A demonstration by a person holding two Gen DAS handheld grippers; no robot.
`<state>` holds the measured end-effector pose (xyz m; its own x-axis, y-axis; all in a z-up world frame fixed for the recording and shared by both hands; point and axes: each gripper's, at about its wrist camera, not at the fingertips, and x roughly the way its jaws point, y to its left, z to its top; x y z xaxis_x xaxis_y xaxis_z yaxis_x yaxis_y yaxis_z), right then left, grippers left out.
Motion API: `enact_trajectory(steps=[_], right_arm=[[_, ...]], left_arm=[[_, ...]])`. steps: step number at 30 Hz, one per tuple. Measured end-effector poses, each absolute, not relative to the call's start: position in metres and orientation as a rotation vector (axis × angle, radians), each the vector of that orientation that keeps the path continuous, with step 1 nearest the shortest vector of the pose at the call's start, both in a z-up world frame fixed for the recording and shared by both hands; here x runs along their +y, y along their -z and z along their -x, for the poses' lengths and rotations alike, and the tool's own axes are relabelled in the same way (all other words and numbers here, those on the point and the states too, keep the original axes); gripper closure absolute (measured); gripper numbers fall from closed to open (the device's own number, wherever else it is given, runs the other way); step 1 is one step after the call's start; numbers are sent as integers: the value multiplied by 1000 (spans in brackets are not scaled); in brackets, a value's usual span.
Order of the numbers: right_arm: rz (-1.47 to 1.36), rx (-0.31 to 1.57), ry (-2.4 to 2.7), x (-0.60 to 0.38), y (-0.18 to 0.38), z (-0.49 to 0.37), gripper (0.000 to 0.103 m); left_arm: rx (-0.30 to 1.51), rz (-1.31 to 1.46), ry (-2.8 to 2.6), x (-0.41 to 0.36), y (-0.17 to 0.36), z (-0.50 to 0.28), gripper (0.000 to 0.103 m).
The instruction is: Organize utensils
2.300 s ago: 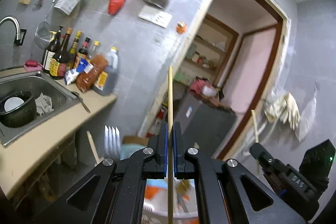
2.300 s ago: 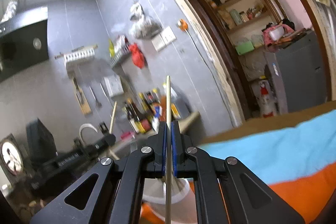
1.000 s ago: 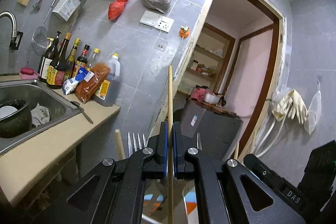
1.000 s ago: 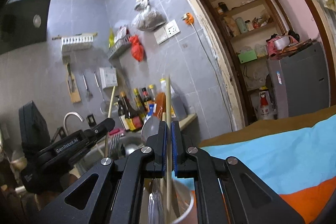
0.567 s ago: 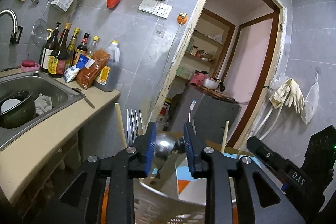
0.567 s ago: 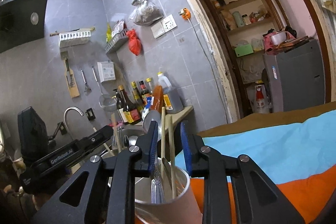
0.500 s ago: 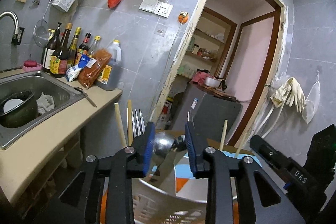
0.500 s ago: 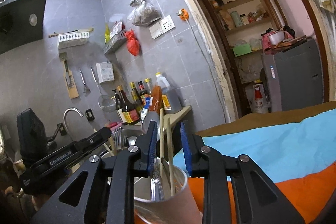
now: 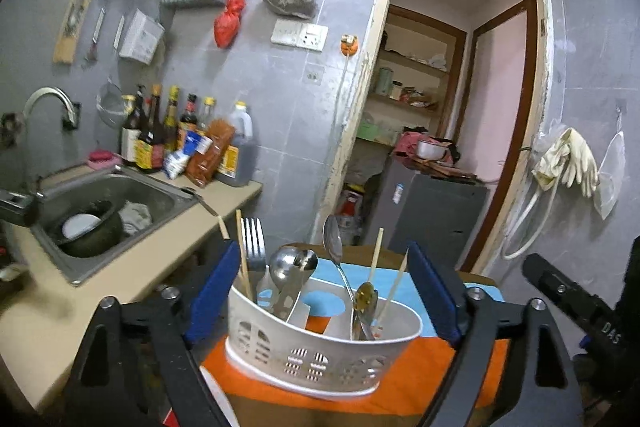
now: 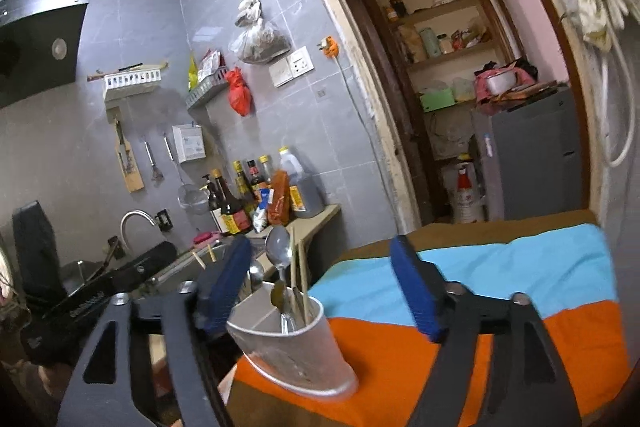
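We see the left gripper (image 9: 324,291) with its blue-padded jaws spread wide; they have just been opening, and nothing is pinched between them. The pads stand apart from the white utensil caddy (image 9: 320,351), which appears between them. The caddy rests on the striped cloth (image 9: 416,291), on its orange band near the edge nearest the sink (image 9: 120,187).

In the caddy's left compartment we find a fork (image 9: 254,243), a ladle (image 9: 290,265) and two chopsticks (image 9: 244,259), all upright or slightly tilted. In its right compartment stand a long spoon (image 9: 333,239), a small dark spoon (image 9: 366,299) and two more chopsticks (image 9: 394,285), which lean to the right.

From the right wrist view, we see the right gripper (image 10: 320,291), likewise spread, its jaws having just been opening, with nothing pressed between the pads. The caddy lies low between them, nearer the left pad, and the left gripper's black body shows at the far left.

Beyond the caddy, bottles (image 9: 176,135) line the countertop (image 9: 132,279) by the wall, just beside the sink.
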<state>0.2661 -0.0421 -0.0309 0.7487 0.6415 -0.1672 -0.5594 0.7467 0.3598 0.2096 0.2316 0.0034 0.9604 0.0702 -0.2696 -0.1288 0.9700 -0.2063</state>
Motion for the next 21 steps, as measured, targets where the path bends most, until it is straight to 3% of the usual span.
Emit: enact_trajectory(steps=[3, 7, 21], right_arm=[[-267, 299, -641, -60, 21, -254, 17], [-237, 322, -599, -79, 14, -239, 3], [-128, 337, -423, -122, -1, -152, 0]], left_arm=[[264, 178, -162, 212, -13, -194, 10], [259, 121, -221, 187, -20, -173, 8], [248, 62, -148, 150, -36, -105, 7]])
